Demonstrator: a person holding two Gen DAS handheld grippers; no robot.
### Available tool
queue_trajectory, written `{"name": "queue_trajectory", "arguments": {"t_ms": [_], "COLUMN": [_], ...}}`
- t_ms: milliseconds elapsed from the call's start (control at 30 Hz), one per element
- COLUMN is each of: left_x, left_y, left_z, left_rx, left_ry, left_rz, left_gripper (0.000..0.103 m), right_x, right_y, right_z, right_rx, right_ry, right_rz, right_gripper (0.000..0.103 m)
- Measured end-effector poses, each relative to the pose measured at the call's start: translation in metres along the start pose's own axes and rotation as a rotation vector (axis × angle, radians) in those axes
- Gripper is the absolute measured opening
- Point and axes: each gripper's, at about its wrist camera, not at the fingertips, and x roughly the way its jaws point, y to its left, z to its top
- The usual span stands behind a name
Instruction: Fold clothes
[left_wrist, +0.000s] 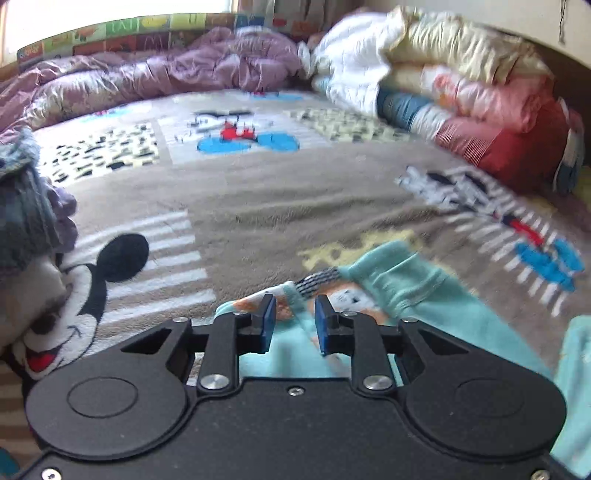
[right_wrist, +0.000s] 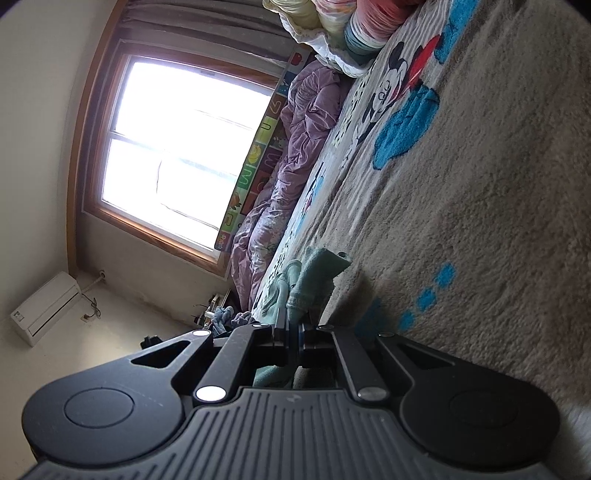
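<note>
Jaws of the left gripper (left_wrist: 294, 317) stand slightly apart over a turquoise garment (left_wrist: 436, 295) at 5 o'clock on the cartoon blanket (left_wrist: 280, 206); right gripper (right_wrist: 294, 338) pinches its fabric.

Bright wood-framed window (right_wrist: 177, 147) in a pale wall (right_wrist: 44, 110) — cartoon-print bed blanket (left_wrist: 258, 206), air conditioner (right_wrist: 46, 308).

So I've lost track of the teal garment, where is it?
In the left wrist view the teal garment lies low and right of centre on the cartoon-mouse blanket, just ahead of the left tool.
</note>
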Motion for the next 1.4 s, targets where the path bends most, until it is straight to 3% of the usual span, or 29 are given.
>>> {"name": "queue_trajectory", "arguments": {"t_ms": [200,267,400,567,633,767,867,1000,1200,1333,1400], "left_x": [-0.052,-0.052,-0.021,-0.027,-0.036,-0.030,-0.005,0.044,0.027,0.007,0.020], "left_y": [-0.018,-0.025,-0.053,-0.053,-0.049,-0.027,-0.006,-0.005,0.000,0.018,0.017], "left_z": [-0.031,-0.045,-0.071,-0.056,-0.044,-0.014,0.000,-0.009,-0.008,-0.003,-0.003], "left_rx": [0.012,-0.006,0.101,0.099,0.088,0.031,-0.063,-0.055,-0.038,-0.174,-0.183], "left_ry": [-0.040,-0.012,0.063,0.101,0.067,-0.007,-0.006,0.120,0.071,-0.037,0.001], "left_rz": [0.016,-0.011,0.003,-0.023,-0.040,0.035,0.062,0.057,0.011,0.007,0.030], "left_gripper": [0.020,0.020,0.020,0.020,0.021,0.021,0.021,0.020,0.021,0.021,0.021], "right_x": [0.000,0.000,0.000,0.001,0.002,0.002,0.003,0.003,0.003,0.002,0.002], "right_y": [-0.001,-0.001,-0.001,-0.002,-0.002,-0.003,-0.004,-0.005,-0.006,-0.007,-0.008], "right_z": [0.001,0.001,0.001,0.002,0.002,0.003,0.003,0.003,0.004,0.004,0.005], "right_rx": [0.001,0.001,-0.003,-0.003,-0.004,-0.004,-0.005,-0.006,-0.005,-0.005,-0.006], "right_ry": [0.001,0.001,0.003,0.003,0.003,0.005,0.007,0.009,0.015,0.015,0.014], "right_rz": [0.008,0.012,0.011,0.011,0.011,0.016,0.018,0.018,0.023,0.025,0.025], "right_gripper": [0.007,0.007,0.008,0.008,0.008,0.009,0.010,0.010,0.010,0.010,0.010]}}
